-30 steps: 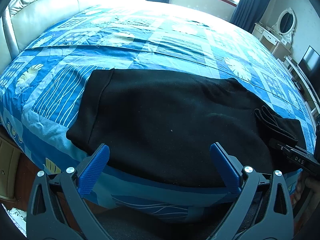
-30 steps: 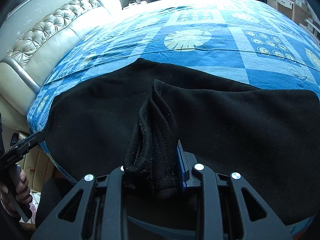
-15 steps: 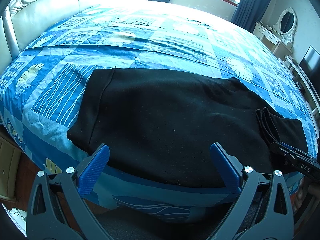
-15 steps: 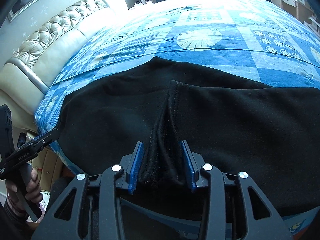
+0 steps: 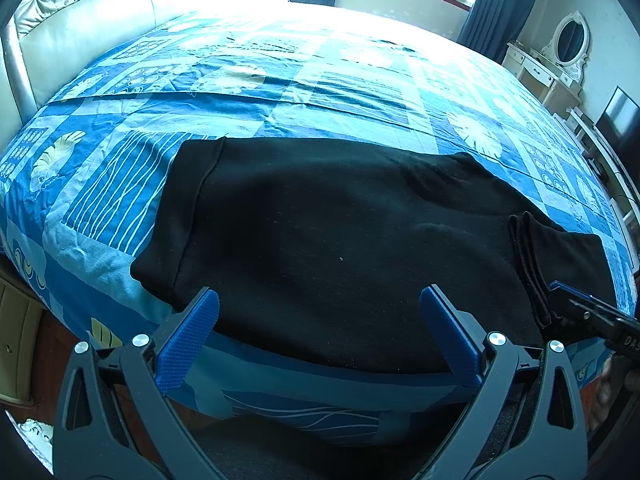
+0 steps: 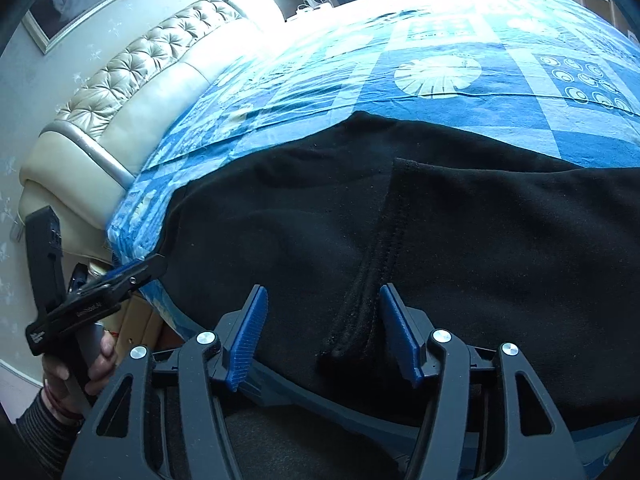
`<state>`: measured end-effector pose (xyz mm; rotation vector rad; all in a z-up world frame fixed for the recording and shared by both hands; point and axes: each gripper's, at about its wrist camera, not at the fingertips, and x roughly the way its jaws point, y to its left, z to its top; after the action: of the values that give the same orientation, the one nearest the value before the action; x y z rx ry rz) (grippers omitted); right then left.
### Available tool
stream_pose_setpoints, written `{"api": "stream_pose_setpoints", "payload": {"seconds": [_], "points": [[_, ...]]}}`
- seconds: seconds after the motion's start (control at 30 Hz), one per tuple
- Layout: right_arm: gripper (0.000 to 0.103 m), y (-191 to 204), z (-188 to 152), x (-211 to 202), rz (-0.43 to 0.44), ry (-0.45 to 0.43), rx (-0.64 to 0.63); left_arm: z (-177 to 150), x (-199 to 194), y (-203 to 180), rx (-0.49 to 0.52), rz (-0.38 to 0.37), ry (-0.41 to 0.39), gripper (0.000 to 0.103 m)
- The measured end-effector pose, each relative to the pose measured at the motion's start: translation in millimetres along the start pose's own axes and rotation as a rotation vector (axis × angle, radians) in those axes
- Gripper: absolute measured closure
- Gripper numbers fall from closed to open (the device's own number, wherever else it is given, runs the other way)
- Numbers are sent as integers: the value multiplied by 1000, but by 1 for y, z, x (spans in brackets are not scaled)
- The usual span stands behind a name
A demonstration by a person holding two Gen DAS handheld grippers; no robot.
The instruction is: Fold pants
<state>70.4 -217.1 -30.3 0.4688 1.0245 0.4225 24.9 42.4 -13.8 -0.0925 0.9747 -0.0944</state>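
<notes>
Black pants [image 5: 340, 240] lie spread along the near edge of the bed, one banded end [image 5: 192, 208] at the left. A folded-over leg end with a stitched hem [image 6: 368, 304] rests on top at the right. My right gripper [image 6: 324, 320] straddles that hem and its jaws are opening. The hem lies loose beside the right pad [image 6: 396, 324], and the left pad stands well apart. The same gripper [image 5: 564, 300] shows at the right of the left wrist view. My left gripper [image 5: 320, 308] hovers wide open over the pants' near edge with nothing in it.
The bed [image 5: 280, 92] has a blue patterned cover and a padded cream headboard [image 6: 132, 80] at the left. A white dresser with an oval mirror [image 5: 568, 40] and a screen [image 5: 620, 116] stand at the right. Wooden drawers [image 5: 16, 340] sit below the bed's left corner.
The right gripper's jaws have spread and let go of the bunched hem, which has dropped flat onto the pants. The left gripper has stayed where it was, open.
</notes>
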Motion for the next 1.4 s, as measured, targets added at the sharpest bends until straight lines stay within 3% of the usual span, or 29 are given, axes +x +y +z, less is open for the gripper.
{"api": "stream_pose_setpoints", "payload": {"seconds": [0.17, 0.37, 0.5, 0.6, 0.7, 0.73, 0.77, 0.8, 1.0, 1.1, 1.4], "points": [[43, -41, 19, -58, 86, -137, 118, -1, 1, -1, 6, -2, 3, 2], [43, -158, 25, -126, 11, -310, 386, -1, 1, -2, 1, -13, 2, 2], [43, -229, 16, -138, -95, -336, 543, -1, 1, -2, 4, -20, 1, 2], [43, -255, 10, -124, -45, -297, 604, -2, 3, -1, -4, -22, 9, 3], [45, -265, 6, -105, 27, -261, 635, -2, 6, 1, -11, -24, 22, 3], [53, -266, 5, -100, 22, -261, 629, -3, 8, 2, -11, -24, 26, 3], [70, -268, 4, -94, 15, -241, 626, -3, 9, 2, -11, -24, 30, 3], [74, -268, 3, -89, -3, -229, 622, -3, 10, 3, -13, -23, 33, 3], [74, -268, 2, -86, 14, -222, 629, -5, 17, 5, -19, -26, 53, 3], [68, -270, -4, -97, 86, -244, 665, -6, 17, 6, -18, -22, 60, 3], [65, -264, -80, -129, 246, -233, 743, -6, 15, 7, -27, -34, 58, 3]]}}
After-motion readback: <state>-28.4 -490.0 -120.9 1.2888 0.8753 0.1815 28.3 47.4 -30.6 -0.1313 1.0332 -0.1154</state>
